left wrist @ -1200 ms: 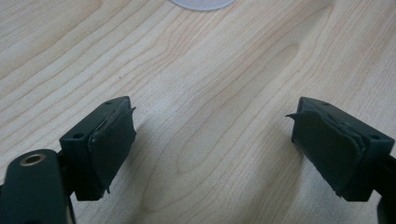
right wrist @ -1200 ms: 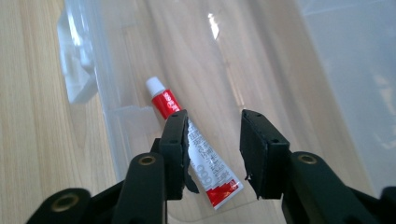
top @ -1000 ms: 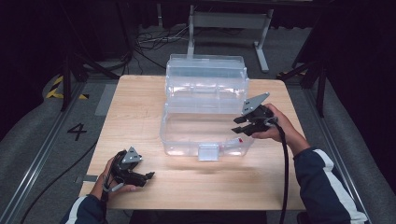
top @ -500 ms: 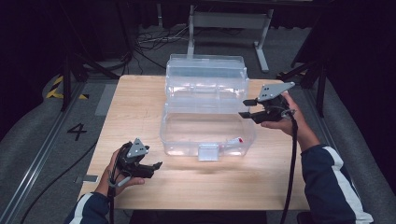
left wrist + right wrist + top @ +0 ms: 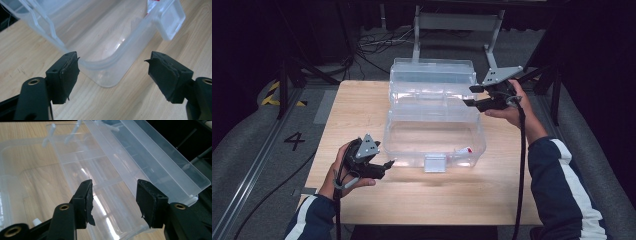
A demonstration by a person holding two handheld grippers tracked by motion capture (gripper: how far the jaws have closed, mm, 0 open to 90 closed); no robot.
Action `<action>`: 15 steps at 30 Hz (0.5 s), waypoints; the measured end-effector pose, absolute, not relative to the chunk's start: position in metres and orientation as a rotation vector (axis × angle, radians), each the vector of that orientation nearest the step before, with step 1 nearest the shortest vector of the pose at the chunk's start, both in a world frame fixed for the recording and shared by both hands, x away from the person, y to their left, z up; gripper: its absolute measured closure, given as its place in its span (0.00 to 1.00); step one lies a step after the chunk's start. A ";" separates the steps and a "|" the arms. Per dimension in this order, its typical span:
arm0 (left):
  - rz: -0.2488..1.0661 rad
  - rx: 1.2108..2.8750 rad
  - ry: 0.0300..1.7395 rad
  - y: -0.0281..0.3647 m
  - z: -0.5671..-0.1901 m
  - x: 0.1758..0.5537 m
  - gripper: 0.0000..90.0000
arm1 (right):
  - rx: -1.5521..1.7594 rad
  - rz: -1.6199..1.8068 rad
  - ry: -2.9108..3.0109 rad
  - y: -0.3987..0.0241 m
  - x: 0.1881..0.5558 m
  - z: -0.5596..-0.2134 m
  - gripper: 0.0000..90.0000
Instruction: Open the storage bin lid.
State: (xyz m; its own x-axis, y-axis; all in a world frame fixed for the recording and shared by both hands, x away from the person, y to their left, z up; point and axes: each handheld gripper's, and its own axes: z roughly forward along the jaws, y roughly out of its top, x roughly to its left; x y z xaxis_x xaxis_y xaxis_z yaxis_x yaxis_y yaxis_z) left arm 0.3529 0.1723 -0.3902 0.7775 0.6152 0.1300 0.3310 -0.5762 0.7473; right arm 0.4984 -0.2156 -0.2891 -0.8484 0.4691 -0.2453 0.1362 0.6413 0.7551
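A clear plastic box (image 5: 434, 130) stands open on the wooden table (image 5: 362, 110), its lid and tray (image 5: 432, 75) raised at the back. A small red and white item (image 5: 464, 149) lies inside near the front latch (image 5: 435, 162). My left gripper (image 5: 387, 164) hovers by the box's front left corner (image 5: 105, 75). Its jaws have just been closing a little but stand open, and nothing is between them (image 5: 112, 61). My right gripper (image 5: 469, 96) is held up at the box's right rear, over the clear tray (image 5: 140, 152). Its jaws have just been opening and are empty (image 5: 115, 186).
A metal stand (image 5: 457, 22) and loose cables (image 5: 372, 42) lie on the floor behind the table. A painted 4 (image 5: 294, 141) and yellow-black tape (image 5: 272, 92) mark the floor at the left. Bare tabletop runs along the front and left of the box.
Both grippers have risen. The right one moved from the box's front right rim up and back toward the lid, jaws wider. The left one lifted off the table toward the box's corner.
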 end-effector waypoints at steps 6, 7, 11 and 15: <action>0.485 2.258 0.652 0.160 -0.384 0.359 0.29 | 0.481 0.997 2.462 -0.203 0.514 -0.291 0.53; 0.473 2.264 0.642 0.158 -0.383 0.360 0.29 | 0.489 0.974 2.468 -0.199 0.519 -0.292 0.53; 0.436 2.297 0.605 0.148 -0.383 0.367 0.30 | 0.504 0.935 2.495 -0.190 0.531 -0.295 0.53; 0.409 2.349 0.564 0.141 -0.387 0.374 0.33 | 0.528 0.884 2.524 -0.183 0.543 -0.299 0.54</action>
State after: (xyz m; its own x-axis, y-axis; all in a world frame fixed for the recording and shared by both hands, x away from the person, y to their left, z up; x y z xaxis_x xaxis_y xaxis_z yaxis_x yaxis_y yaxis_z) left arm 0.3743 0.1408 -0.3873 0.8571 0.4968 0.1363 0.2840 -0.6765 0.6795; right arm 0.5429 -0.1826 -0.2986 -0.8432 0.4742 -0.2534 0.2126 0.7270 0.6529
